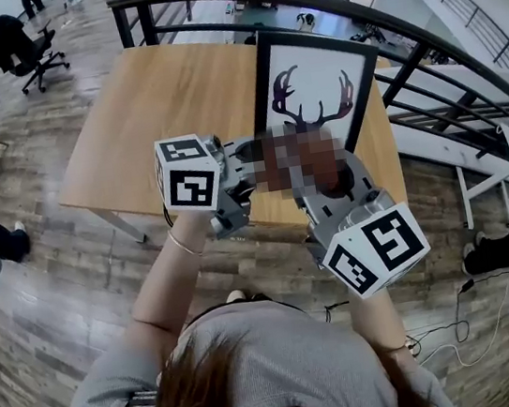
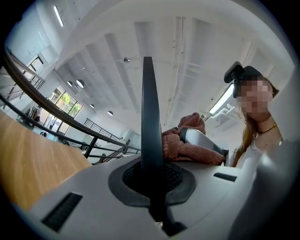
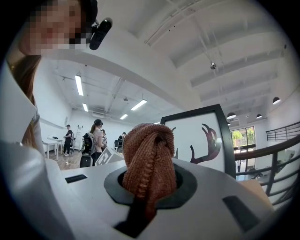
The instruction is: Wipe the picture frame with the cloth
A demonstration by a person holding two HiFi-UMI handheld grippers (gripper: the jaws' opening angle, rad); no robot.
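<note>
Wooden table (image 1: 156, 118) carries the black-framed antler picture (image 1: 317, 84) upright near its far edge. The right gripper (image 3: 151, 136) clamps a bunched rust-brown knitted cloth (image 3: 147, 168). The left gripper (image 2: 147, 63) is clenched and empty. Unbraced, the picture could topple under a hard wipe.

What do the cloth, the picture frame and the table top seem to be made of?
The cloth looks like knitted yarn, rust brown and matte: rows of loops show. The picture frame has a smooth black border, painted wood or plastic; the look leaves that open. The table top looks like light wood or veneer: warm tone, faint grain, slight sheen.
</note>
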